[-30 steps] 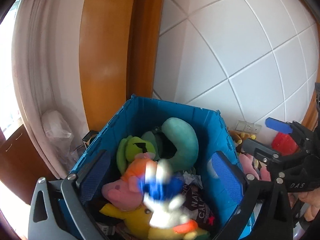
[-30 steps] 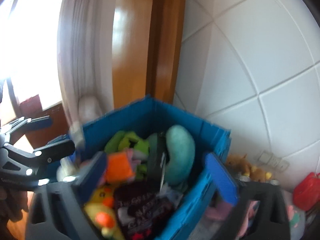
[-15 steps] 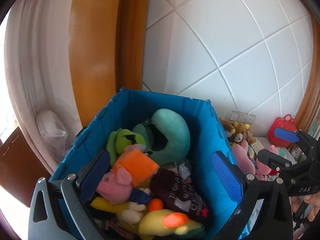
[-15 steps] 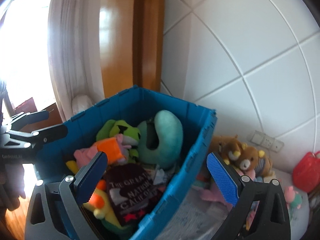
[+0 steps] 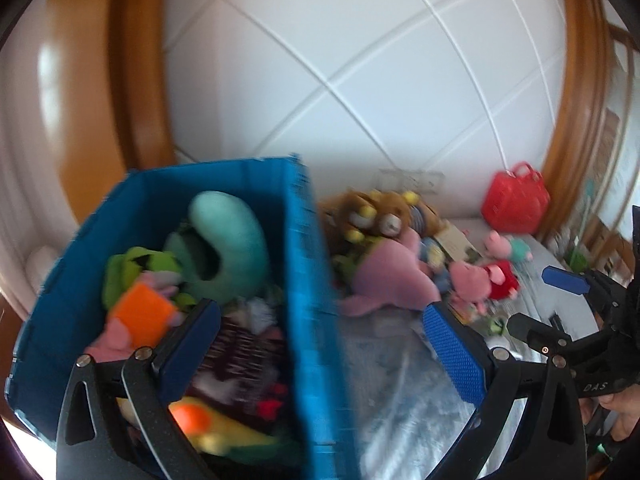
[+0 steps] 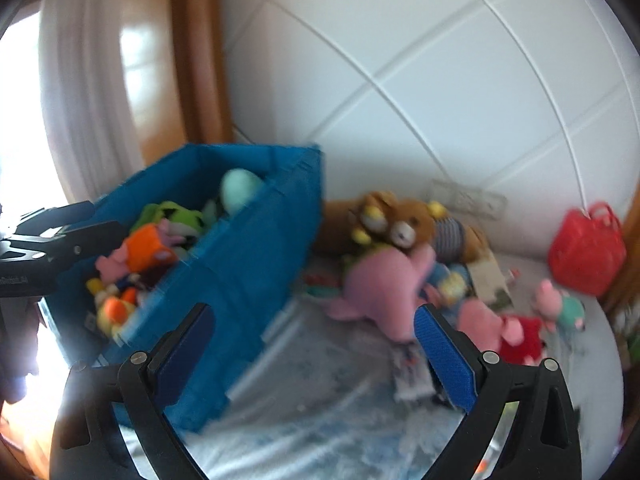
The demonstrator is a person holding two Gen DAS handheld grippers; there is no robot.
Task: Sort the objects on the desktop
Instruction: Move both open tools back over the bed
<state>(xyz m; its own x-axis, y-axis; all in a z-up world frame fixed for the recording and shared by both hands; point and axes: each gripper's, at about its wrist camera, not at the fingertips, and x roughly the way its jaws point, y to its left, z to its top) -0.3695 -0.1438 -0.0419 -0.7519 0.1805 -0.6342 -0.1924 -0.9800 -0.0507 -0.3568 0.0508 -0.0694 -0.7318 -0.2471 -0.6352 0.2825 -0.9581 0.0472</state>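
A blue bin (image 5: 308,280) (image 6: 256,264) stands at the left, filled with soft toys, among them a teal neck pillow (image 5: 230,240) and an orange block toy (image 5: 138,314). To its right on the table lie a pink plush whale (image 5: 390,276) (image 6: 376,288), a brown bear (image 6: 404,224), and small pink pig dolls (image 5: 484,280) (image 6: 504,328). My left gripper (image 5: 320,352) is open and empty, straddling the bin's right wall. My right gripper (image 6: 312,352) is open and empty, over the table beside the bin; it also shows in the left wrist view (image 5: 560,292).
A red toy basket (image 5: 514,198) (image 6: 586,248) stands at the back right against the white tiled wall. A wooden door frame (image 5: 136,80) rises behind the bin. The table wears a pale patterned cloth (image 6: 320,420). A booklet (image 6: 412,372) lies near my right finger.
Both views have swung right, from the bin toward the toys on the table. A white and blue toy that was dropping into the bin a second ago has settled there. Both grippers stay open.
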